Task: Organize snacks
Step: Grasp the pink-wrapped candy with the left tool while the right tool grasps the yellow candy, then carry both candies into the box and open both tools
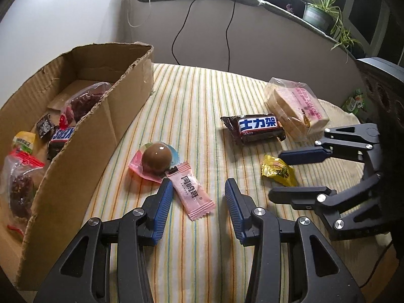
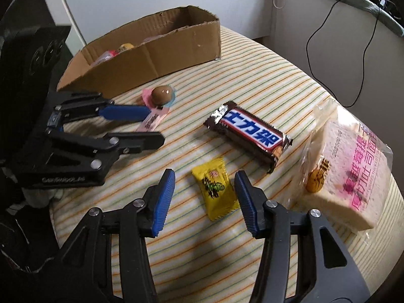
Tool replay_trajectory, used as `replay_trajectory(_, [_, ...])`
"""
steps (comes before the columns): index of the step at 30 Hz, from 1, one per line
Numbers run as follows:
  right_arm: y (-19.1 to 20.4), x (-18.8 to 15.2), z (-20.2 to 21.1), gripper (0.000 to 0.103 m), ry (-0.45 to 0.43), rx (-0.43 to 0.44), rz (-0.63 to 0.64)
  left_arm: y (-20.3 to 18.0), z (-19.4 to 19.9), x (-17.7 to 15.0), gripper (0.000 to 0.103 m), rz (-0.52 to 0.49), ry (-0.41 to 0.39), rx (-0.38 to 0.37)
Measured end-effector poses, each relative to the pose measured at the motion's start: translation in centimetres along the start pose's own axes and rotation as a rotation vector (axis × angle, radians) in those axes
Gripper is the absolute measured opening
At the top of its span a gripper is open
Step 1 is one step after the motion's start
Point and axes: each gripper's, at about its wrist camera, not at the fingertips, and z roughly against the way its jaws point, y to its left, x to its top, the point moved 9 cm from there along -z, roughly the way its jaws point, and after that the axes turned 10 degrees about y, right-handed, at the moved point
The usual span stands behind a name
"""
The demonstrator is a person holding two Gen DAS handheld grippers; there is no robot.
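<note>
A torn brown cardboard box [image 1: 75, 131], already part-filled, is seen at the left. The left gripper [image 1: 195, 189] is held open astride a pink sweet wrapper [image 1: 192, 194]; the right gripper [image 2: 205, 178] likewise astride a yellow candy packet [image 2: 214, 189]. Closing seems required next. Box contents are shown only leftward.
</note>
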Motion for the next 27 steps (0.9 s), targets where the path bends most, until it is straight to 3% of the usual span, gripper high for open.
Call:
replay_trajectory(7, [-0.2,-0.4,-0.2,0.029,0.016,-0.085,0.009,-0.1,-0.5,0.4,0.019,-0.033,0.000,0.048])
replay_trajectory(15, [-0.4,-0.5,0.1,0.025,0.002,-0.142,-0.015,-0.2,-0.2,0.4,0.018,-0.047,-0.007,0.062])
replay_trajectory(27, [-0.5,-1.1,3.3,0.024,-0.070,-0.141,-0.097,0.1,3.1,0.1,0.018,-0.036,-0.069,0.017])
